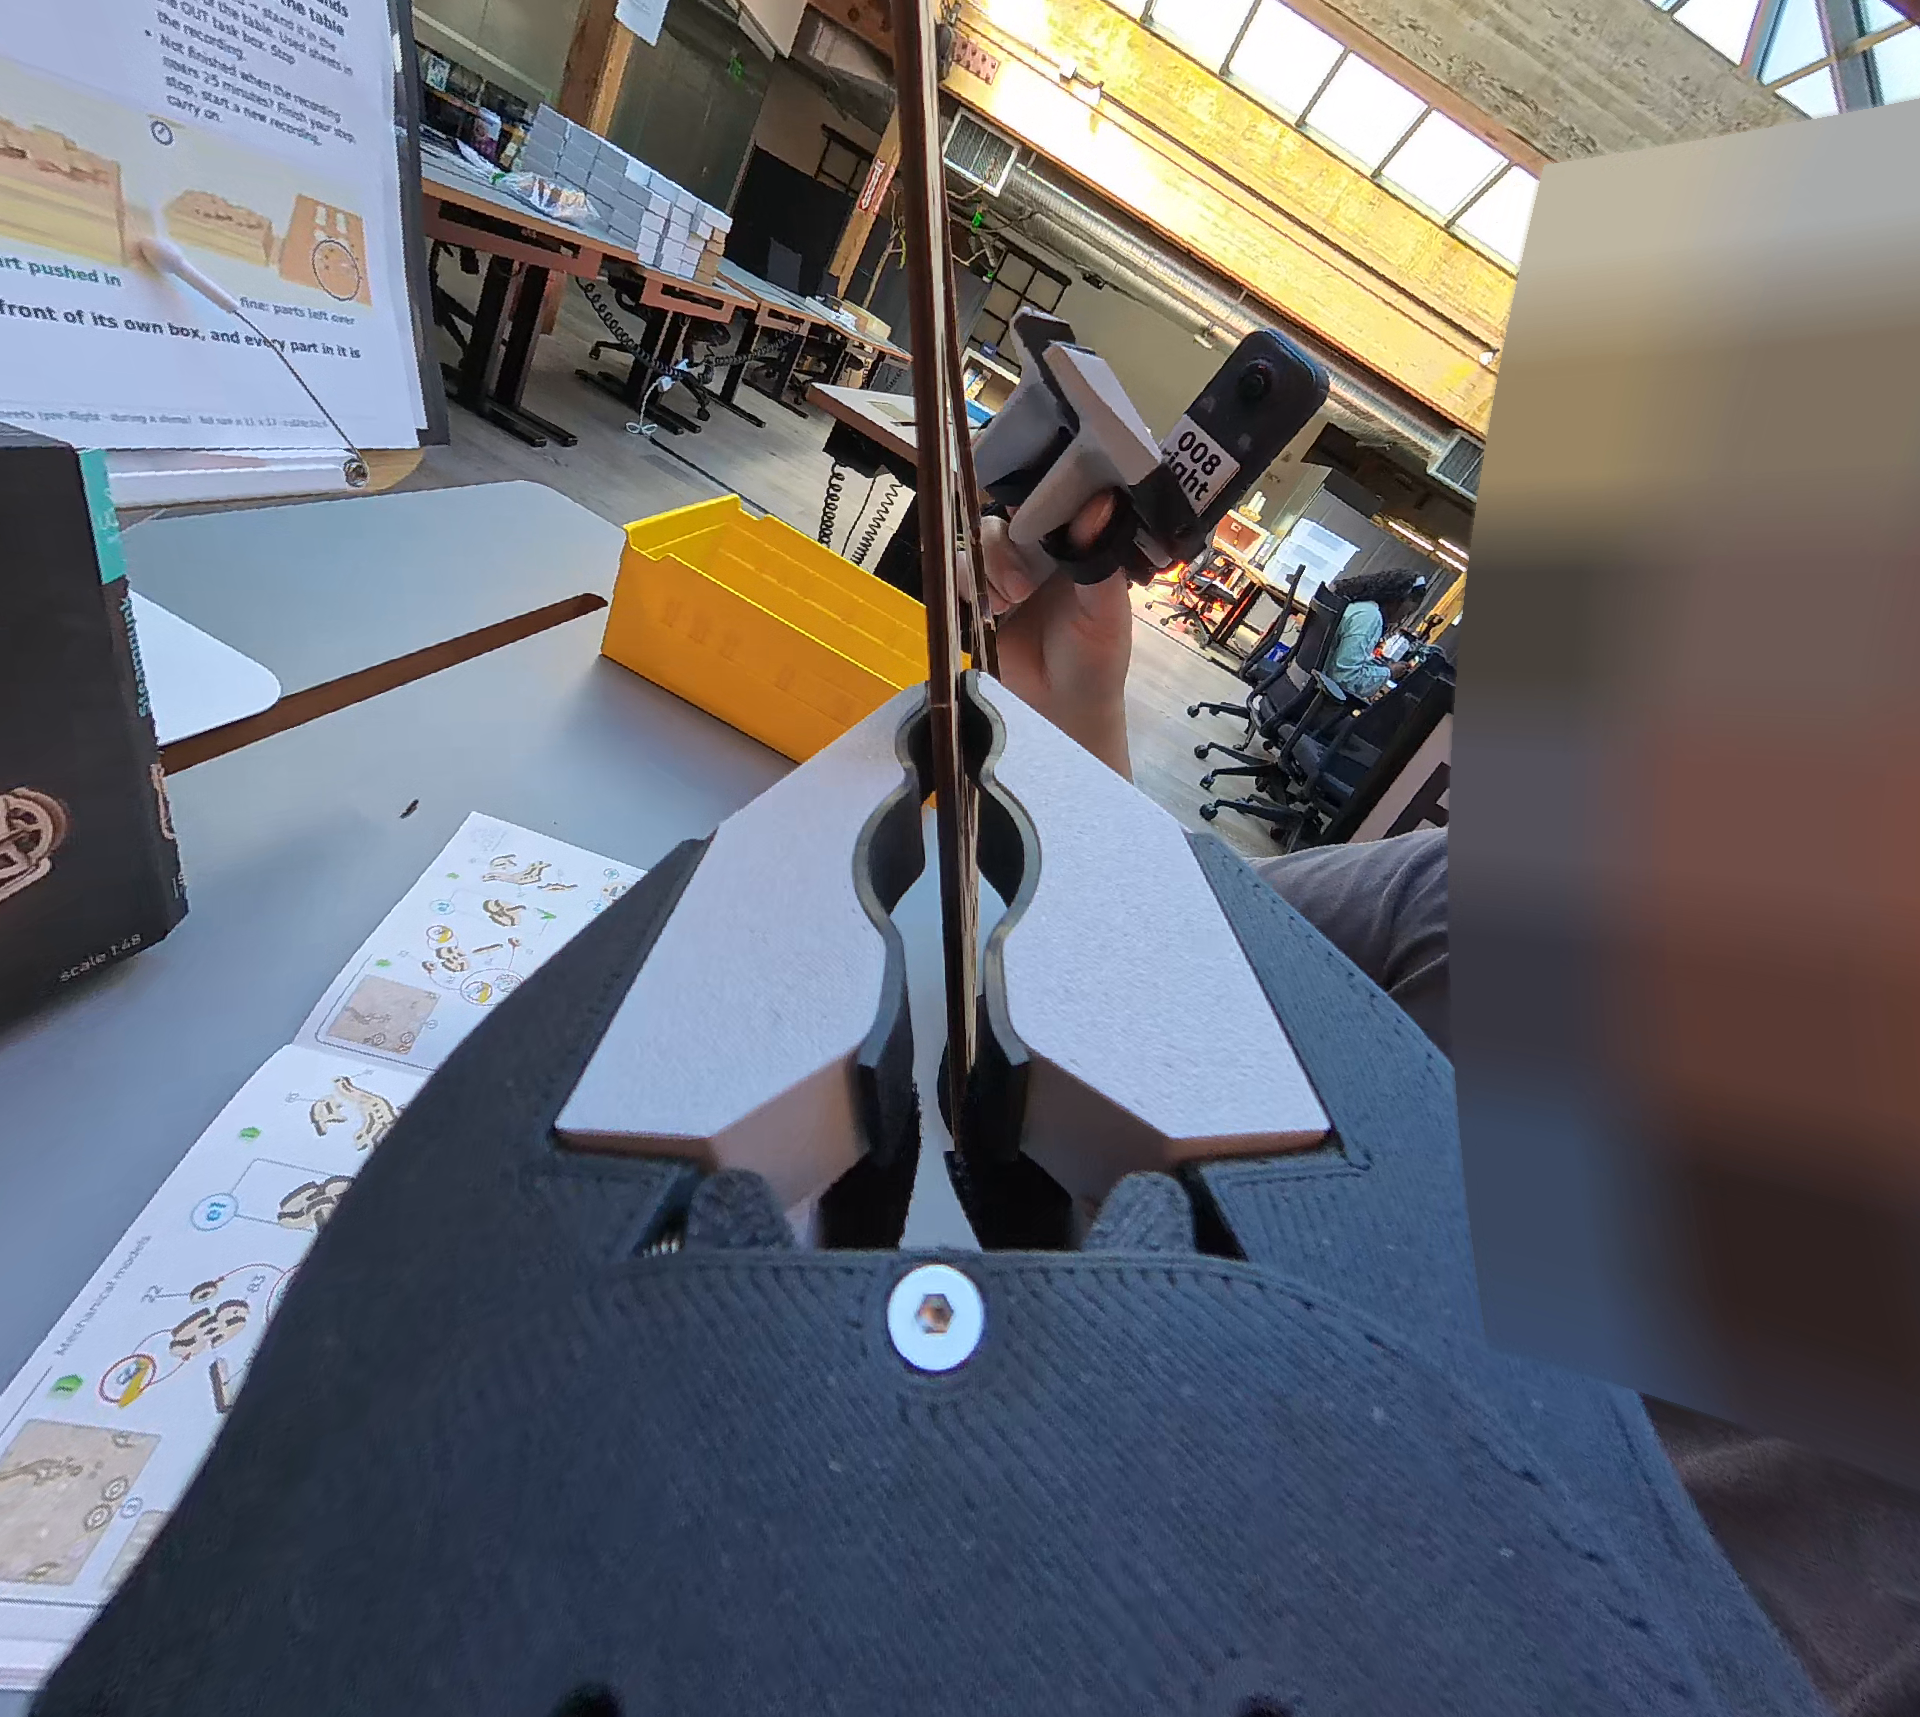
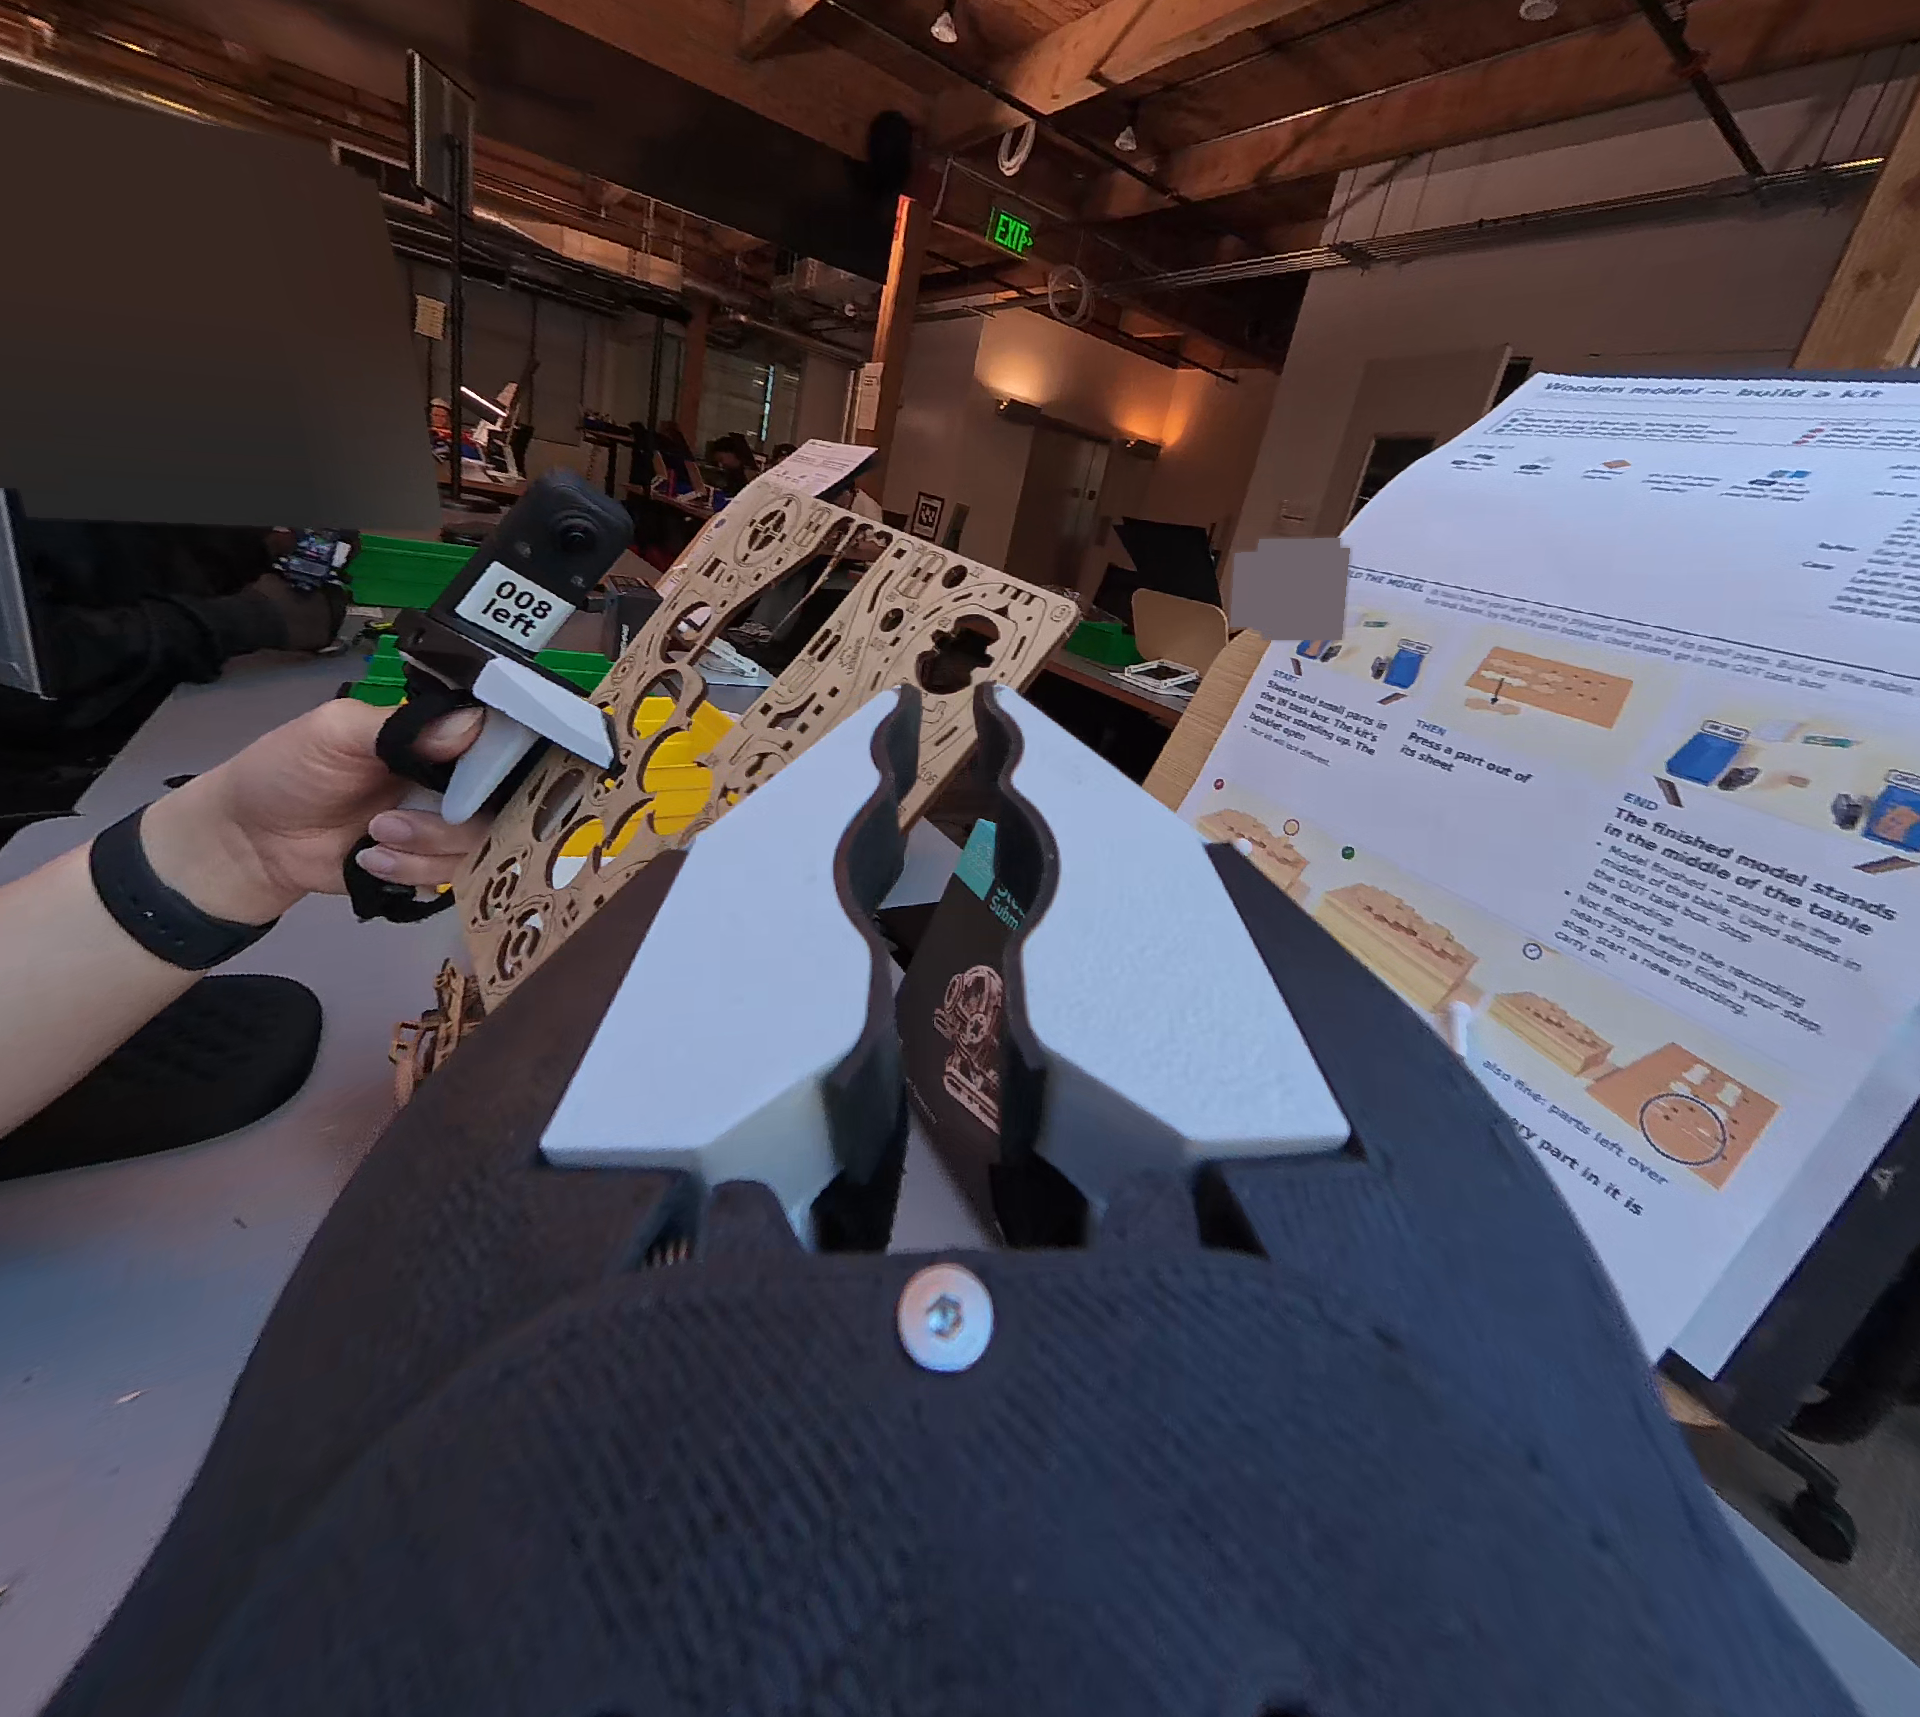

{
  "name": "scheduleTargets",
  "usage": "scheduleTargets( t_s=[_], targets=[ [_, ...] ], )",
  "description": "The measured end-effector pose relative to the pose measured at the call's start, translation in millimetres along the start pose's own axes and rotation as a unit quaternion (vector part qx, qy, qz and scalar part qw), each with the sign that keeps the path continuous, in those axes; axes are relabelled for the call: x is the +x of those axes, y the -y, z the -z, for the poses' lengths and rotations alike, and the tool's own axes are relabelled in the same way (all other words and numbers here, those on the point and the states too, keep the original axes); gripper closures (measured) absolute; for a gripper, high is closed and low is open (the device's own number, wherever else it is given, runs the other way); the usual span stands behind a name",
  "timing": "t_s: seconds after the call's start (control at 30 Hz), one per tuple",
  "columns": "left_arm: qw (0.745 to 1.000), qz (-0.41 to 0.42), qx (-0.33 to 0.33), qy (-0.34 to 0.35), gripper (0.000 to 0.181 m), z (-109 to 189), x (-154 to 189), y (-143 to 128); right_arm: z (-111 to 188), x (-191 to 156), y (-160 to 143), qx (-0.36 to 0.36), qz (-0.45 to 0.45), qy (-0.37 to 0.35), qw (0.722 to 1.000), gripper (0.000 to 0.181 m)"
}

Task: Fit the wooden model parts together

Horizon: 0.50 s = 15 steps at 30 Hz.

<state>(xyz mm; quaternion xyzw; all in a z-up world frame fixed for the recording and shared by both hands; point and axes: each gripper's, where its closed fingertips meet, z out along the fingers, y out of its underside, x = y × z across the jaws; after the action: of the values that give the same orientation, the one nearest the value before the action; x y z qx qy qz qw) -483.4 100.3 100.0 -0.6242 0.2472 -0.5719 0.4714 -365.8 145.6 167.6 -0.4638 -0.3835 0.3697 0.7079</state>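
Grey counter (image 1: pixel 436 587) in open workshop, yellow bin (image 1: pixel 769 618) behind. Left tool (image 1: pixel 951 711) clamped on edge of plywood sheets (image 2: pixel 790 659), held upright in air. Right tool (image 2: pixel 951 706) slightly apart, empty, tips just before sheet edge. Advice: left keeps sheets rigid; right closes squarely near chosen part, presses gently; thin cut wood likely snaps.

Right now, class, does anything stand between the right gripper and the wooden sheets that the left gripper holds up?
Nothing visible does. The open right gripper points straight at the wooden sheets, clamped in the left gripper; only air shows between its fingertips and the wood.
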Motion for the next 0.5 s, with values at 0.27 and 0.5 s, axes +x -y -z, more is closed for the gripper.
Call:
scheduleTargets(
  t_s=[0.27,0.5],
  targets=[
    [1.000,0.001,-0.008,0.000,0.181,-1.7,-0.8,-3.0,-5.5,-5.1,-14.1,-0.041,0.032,0.003,0.999,0.173],
    [1.000,0.003,-0.003,0.003,0.181,0.7,-3.1,-1.0,-9.4,-16.1,-23.2,-0.070,0.065,0.017,0.995,0.173]
  ],
)
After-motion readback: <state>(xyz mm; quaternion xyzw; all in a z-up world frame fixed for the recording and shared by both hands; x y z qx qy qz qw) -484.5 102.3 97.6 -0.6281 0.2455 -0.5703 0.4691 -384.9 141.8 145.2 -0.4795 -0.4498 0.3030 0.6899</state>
